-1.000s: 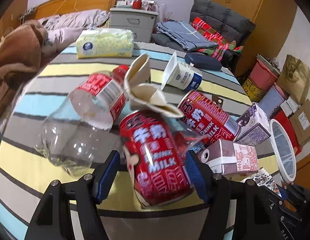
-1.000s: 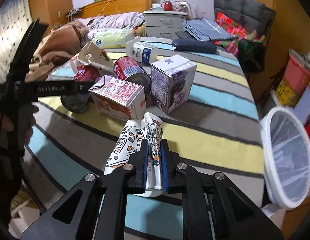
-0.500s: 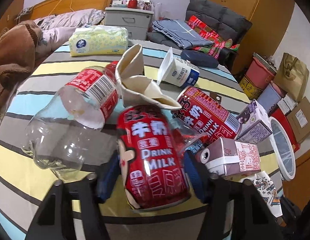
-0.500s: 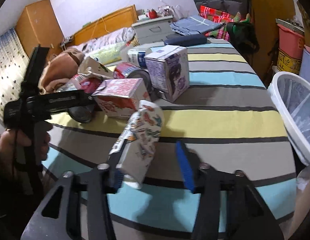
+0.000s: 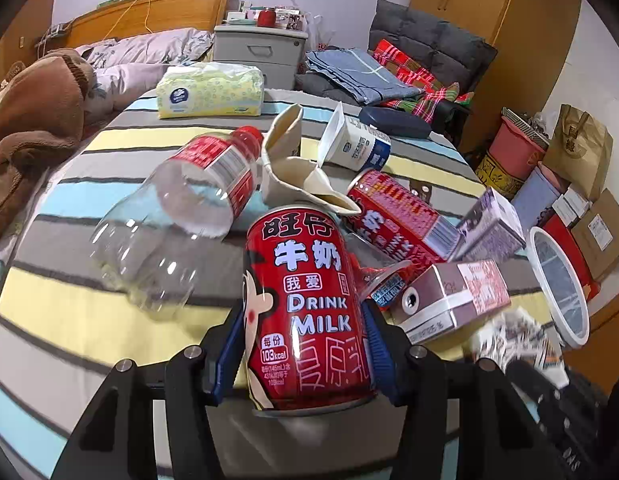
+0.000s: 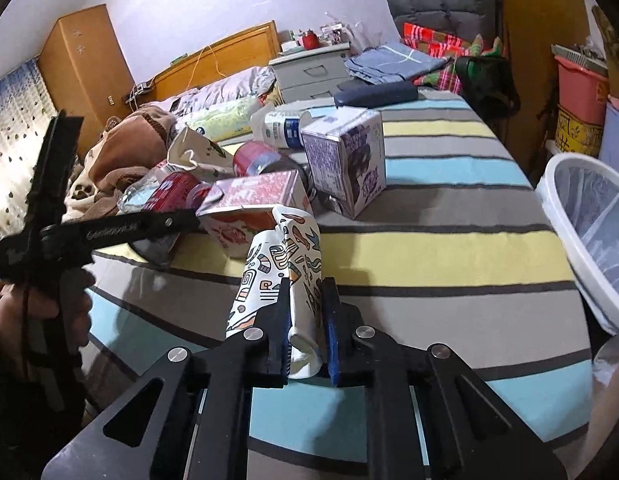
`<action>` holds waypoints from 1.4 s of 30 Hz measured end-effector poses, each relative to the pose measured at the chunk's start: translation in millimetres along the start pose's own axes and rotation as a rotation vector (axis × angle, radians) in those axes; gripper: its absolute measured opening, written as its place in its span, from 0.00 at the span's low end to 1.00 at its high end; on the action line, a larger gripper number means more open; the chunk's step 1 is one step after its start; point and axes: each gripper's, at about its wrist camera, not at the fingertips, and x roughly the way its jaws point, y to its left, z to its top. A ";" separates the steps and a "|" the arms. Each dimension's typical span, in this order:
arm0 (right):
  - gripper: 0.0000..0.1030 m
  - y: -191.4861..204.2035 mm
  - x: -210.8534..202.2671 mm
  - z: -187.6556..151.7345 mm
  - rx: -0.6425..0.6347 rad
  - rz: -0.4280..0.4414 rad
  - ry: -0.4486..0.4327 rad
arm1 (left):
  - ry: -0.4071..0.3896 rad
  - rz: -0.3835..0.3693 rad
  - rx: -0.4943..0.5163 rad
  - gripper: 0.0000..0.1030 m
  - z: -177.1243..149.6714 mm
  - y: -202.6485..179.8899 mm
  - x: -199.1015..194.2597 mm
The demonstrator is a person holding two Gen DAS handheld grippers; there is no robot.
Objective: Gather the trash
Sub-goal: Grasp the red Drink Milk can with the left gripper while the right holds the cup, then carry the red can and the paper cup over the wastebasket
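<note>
- The left gripper is squeezing the red milk can around its round sides, at 6 o'clock in the left view.
- The can is looking light and stiff, but smooth, so it could be slipping.
- The right gripper is pinching the squashed paper cup near its bottom end.
- The cup is looking soft and very light.
- The white bin is waiting at 3 o'clock in the right view.

My right gripper pinches a crumpled patterned cup between its jaws; a white bin sits right of them.
</note>
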 end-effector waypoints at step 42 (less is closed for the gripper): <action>0.13 -8.6 -2.9 -1.4 0.024 -0.003 0.004 | 0.008 0.004 -0.058 0.52 -26.6 34.7 -22.5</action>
